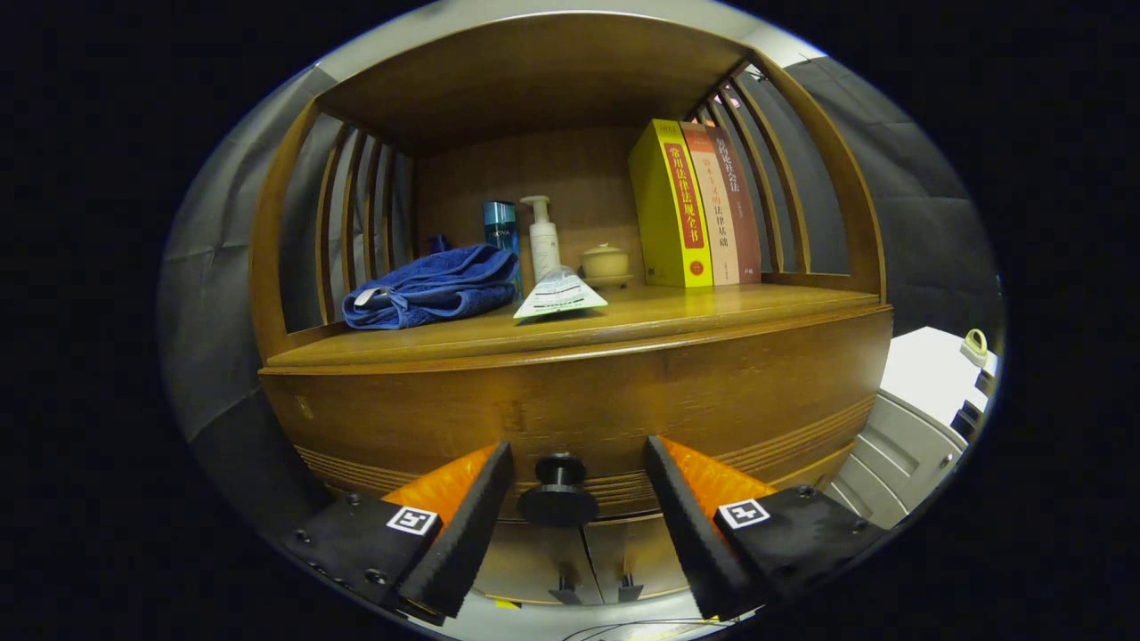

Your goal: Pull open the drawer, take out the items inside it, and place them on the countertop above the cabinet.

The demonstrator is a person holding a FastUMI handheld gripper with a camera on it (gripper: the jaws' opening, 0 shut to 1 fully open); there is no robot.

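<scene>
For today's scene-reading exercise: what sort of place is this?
Probably a staged home corner: a wooden cabinet holding books, a folded towel and a pump bottle. The open tool flanks the drawer knob.

fingers: two long wedge-shaped bars with flat inner faces, tapering forward
finger backs: ribbed, textured panels on the outer side of each wedge
mounting blocks: dark, boxy carriers at the base of each finger, matte finish
screws: small round-headed ones dotted along the top and edges of both blocks
markings: one square white tag with a black pattern on each block, close to the finger root
gripper: both halves mirror each other in shape
</scene>
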